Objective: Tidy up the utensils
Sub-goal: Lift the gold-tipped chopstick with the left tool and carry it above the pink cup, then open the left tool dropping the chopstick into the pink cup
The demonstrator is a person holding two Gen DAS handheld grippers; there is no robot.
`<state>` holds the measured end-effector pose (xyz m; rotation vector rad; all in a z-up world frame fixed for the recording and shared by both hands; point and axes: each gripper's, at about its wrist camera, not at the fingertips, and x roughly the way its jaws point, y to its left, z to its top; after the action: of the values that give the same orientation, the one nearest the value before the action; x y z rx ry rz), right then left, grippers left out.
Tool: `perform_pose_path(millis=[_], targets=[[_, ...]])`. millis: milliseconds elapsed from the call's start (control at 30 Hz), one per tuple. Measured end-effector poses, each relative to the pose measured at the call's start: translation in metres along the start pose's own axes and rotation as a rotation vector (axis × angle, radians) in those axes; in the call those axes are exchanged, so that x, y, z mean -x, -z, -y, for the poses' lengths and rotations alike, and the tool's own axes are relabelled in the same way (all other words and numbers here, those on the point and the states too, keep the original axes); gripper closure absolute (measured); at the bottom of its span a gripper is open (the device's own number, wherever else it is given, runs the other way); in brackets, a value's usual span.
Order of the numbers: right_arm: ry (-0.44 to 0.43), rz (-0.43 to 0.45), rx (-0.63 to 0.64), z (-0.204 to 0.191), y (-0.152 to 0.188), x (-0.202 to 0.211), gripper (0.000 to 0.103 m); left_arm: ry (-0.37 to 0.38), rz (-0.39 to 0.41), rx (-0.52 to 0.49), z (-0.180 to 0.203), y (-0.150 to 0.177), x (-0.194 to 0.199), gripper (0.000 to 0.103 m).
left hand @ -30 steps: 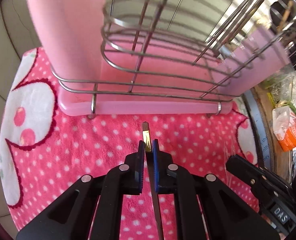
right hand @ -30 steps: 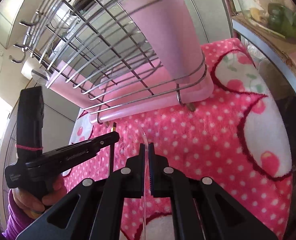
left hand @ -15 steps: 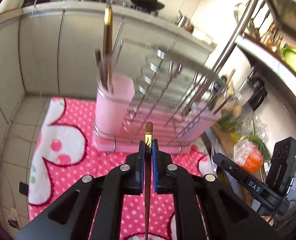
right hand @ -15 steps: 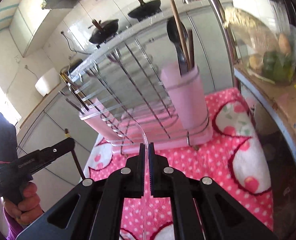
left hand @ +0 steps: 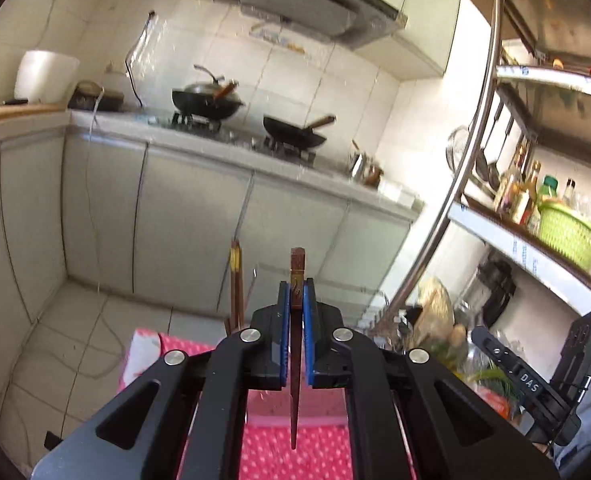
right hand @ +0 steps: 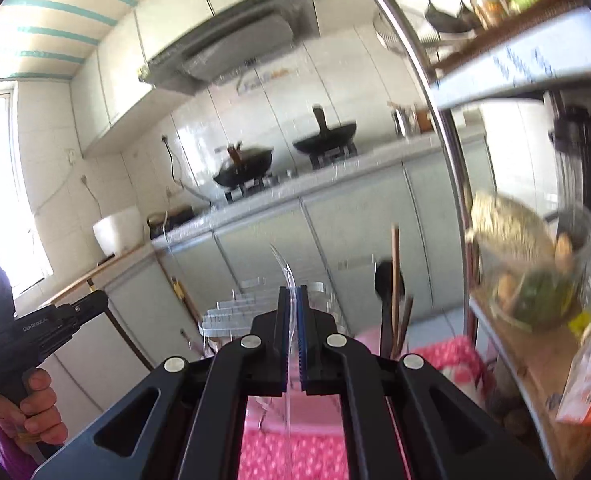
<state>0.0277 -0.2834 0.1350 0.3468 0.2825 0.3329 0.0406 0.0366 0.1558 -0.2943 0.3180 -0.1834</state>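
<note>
brown chopstick (left hand: 297, 280) clamped in your left gripper (left hand: 296, 300) | clear plastic utensil (right hand: 288, 280) pinched in your right gripper (right hand: 292, 308) | both raised above pink mat (left hand: 315, 456)

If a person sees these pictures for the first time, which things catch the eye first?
Probably the black tongs at the bottom centre of each view: the left tongs clamp a dark brown chopstick, the right tongs a clear plastic utensil. Behind them, two black woks sit on the stove, and pink dotted cloth shows below.
</note>
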Motion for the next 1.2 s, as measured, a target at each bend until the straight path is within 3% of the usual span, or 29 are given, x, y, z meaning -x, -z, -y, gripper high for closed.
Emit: perform_pose_path(millis=[233, 400, 900, 1200], targets=[[0.036, 0.185, 0.080, -0.010, -0.043, -0.001, 0.100, -0.044, 0.152, -0.028, 0.005, -0.039, 0.012, 0.098], [0.055, 0.259, 0.095, -0.002, -0.054, -0.018, 0.100, -0.070, 0.184, -0.046, 0.006, -0.053, 0.000, 0.098], [0.135, 0.339, 0.136, 0.030, -0.036, -0.071, 0.100, -0.111, 0.008, -0.127, 0.001, -0.024, -0.076, 0.098], [0.186, 0.362, 0.181, 0.046, -0.019, -0.092, 0.100, -0.107, -0.081, -0.112, -0.012, -0.006, -0.104, 0.098]])
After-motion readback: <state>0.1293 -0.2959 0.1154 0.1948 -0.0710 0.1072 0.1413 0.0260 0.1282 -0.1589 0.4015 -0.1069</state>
